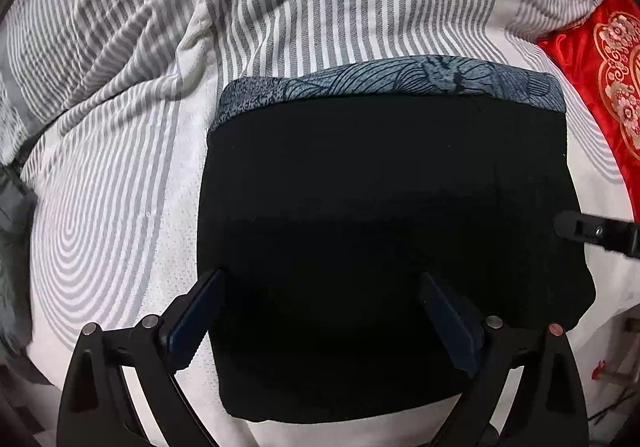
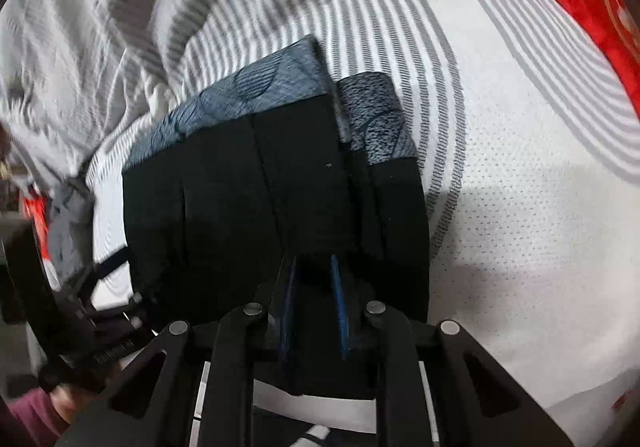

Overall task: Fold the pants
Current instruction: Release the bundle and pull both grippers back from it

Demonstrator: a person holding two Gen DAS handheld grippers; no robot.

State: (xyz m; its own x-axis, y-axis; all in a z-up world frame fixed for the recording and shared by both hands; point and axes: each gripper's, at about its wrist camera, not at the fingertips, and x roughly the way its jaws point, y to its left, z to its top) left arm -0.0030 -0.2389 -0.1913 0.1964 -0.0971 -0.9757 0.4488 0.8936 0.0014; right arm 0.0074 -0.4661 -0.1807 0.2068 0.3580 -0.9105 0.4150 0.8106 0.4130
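Left wrist view: left gripper [image 1: 320, 311] comes in from 6 o'clock, low over the pants [image 1: 384, 247], jaws wide apart, one finger at the pants' 9 o'clock edge, the other over the black cloth; nothing pinched. Right gripper [image 1: 596, 231] pokes in at 3 o'clock, tip at the pants' edge. Right wrist view: right gripper [image 2: 314, 287] also enters from 6 o'clock, jaws nearly together and clamped on a raised black fold of the pants [image 2: 248, 215]. Left gripper [image 2: 108, 311] sits at 8 o'clock, blurred. Pants lie on a grey-striped white bed sheet [image 1: 120, 215], folded into a compact black block with a blue patterned band along the 12 o'clock edge. Rumpled striped blanket [image 1: 120, 27] at 11 o'clock, red patterned cloth [image 1: 600, 63] at 2 o'clock.
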